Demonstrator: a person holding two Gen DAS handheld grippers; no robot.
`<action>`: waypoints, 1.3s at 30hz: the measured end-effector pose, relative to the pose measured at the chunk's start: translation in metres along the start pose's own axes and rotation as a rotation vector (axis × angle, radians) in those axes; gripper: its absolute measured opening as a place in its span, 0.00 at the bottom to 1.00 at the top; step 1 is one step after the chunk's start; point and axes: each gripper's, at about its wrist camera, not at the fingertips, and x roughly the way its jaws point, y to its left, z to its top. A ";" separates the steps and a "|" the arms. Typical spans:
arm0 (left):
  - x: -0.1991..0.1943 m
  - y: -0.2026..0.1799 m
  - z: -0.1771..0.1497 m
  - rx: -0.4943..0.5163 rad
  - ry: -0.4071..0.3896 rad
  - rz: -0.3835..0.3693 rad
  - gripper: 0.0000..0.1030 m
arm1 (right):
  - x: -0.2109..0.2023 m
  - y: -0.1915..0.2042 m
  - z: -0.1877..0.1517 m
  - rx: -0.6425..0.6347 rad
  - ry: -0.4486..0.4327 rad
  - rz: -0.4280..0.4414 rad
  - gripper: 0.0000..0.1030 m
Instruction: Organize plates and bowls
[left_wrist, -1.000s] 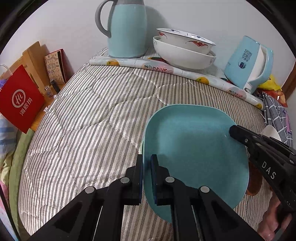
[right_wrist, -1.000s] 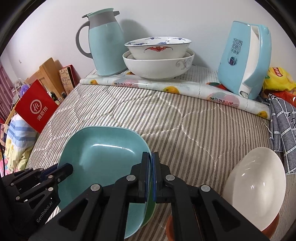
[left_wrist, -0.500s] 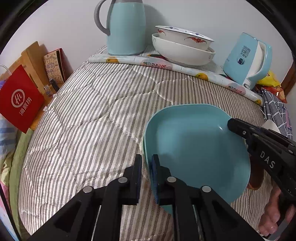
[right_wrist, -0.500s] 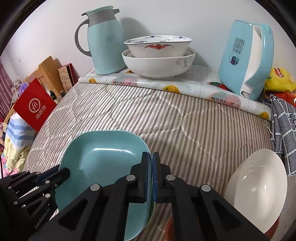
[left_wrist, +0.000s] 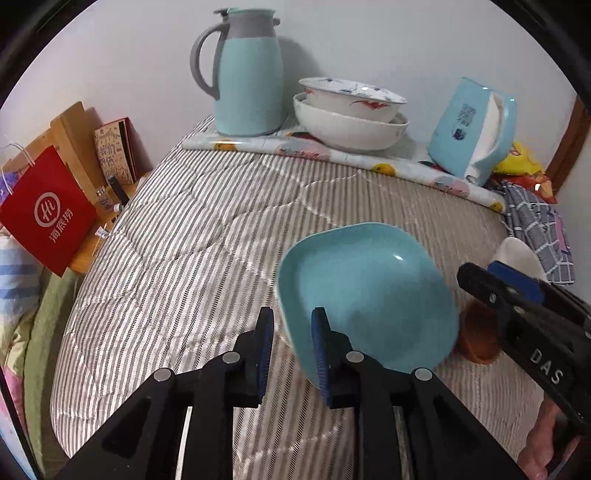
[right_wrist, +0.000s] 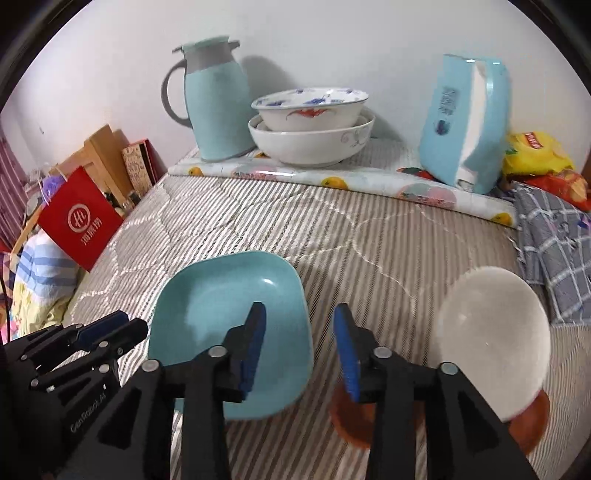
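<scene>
A teal square plate (left_wrist: 369, 295) (right_wrist: 229, 314) sits low over the striped quilt (left_wrist: 192, 258), slightly blurred. My left gripper (left_wrist: 291, 347) (right_wrist: 131, 323) is at the plate's left rim. Its jaws are opening; the rim runs between them and the pads stand off it. At the plate's right rim, my right gripper (right_wrist: 299, 347) (left_wrist: 495, 277) is opening wider and does not touch it. Right of the plate, a white bowl (right_wrist: 491, 339) (left_wrist: 517, 254) rests tilted on brown dishes (right_wrist: 351, 417) (left_wrist: 480, 339). Two stacked white patterned bowls (left_wrist: 351, 118) (right_wrist: 310, 125) stand at the back.
A teal thermos jug (left_wrist: 247, 81) (right_wrist: 218, 103) and a blue kettle (left_wrist: 472, 133) (right_wrist: 465, 122) flank the stacked bowls on a fruit-print mat (right_wrist: 332, 177). A checked cloth (right_wrist: 554, 251) and snack packets (right_wrist: 535, 151) lie at the right. A red bag (left_wrist: 48, 218) stands off the left edge.
Both grippers were shut on the teal plate's rims. Their jaws have now parted, the right more than the left, and both have drawn up and back from the plate.
</scene>
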 end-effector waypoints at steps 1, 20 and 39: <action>-0.005 -0.004 -0.002 0.005 -0.005 -0.005 0.20 | -0.007 -0.003 -0.003 0.015 -0.006 0.000 0.40; -0.054 -0.089 -0.040 0.091 -0.092 -0.069 0.44 | -0.123 -0.114 -0.081 0.193 -0.095 -0.177 0.56; -0.006 -0.138 -0.045 0.068 -0.011 -0.079 0.44 | -0.093 -0.202 -0.115 0.306 -0.036 -0.181 0.54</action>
